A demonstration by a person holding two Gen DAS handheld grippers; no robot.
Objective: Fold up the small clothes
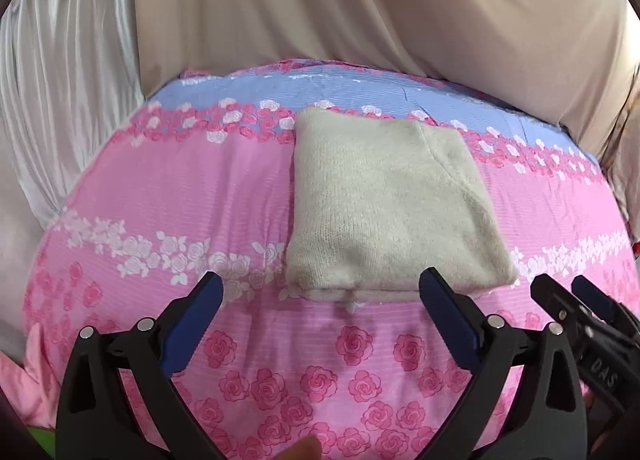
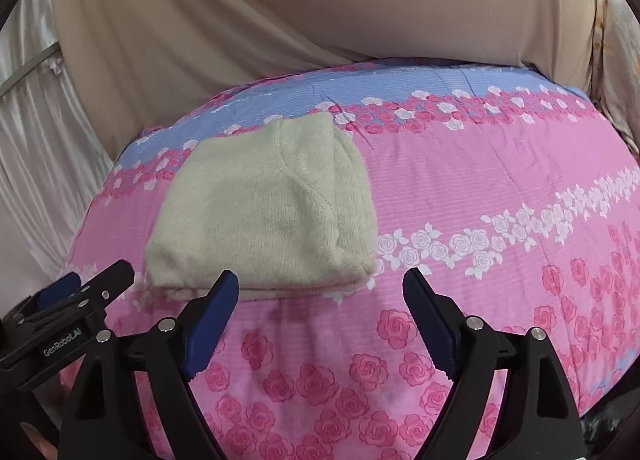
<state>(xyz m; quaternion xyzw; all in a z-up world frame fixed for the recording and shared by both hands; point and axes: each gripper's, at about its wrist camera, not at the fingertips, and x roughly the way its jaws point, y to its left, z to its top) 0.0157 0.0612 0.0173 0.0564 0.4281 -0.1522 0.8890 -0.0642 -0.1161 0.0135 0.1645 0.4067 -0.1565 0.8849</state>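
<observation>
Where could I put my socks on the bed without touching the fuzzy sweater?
Bare patches: the pink rose sheet right of the folded cream sweater, and the stretch left of it. Tightest is the near strip, where the open left gripper and right gripper hover.

The folded cream knitted garment [image 1: 394, 204] looks soft and fuzzy – a matt, slightly napped wool-like knit with a raised seam line across its top layer. Under it, the pink rose-printed cotton bedsheet with a blue band [image 1: 192, 188] is matt woven cloth, finely ribbed in thin horizontal lines. The beige draped cloth backdrop [image 1: 360, 8] is smooth and dull, while the white pleated curtain [image 1: 60, 60] has a satin-like sheen – possibly synthetic. The left gripper [image 1: 322, 292] and right gripper [image 2: 320, 288] are matt black plastic with blue, seemingly rubbery pads and shiny metal pins.
</observation>
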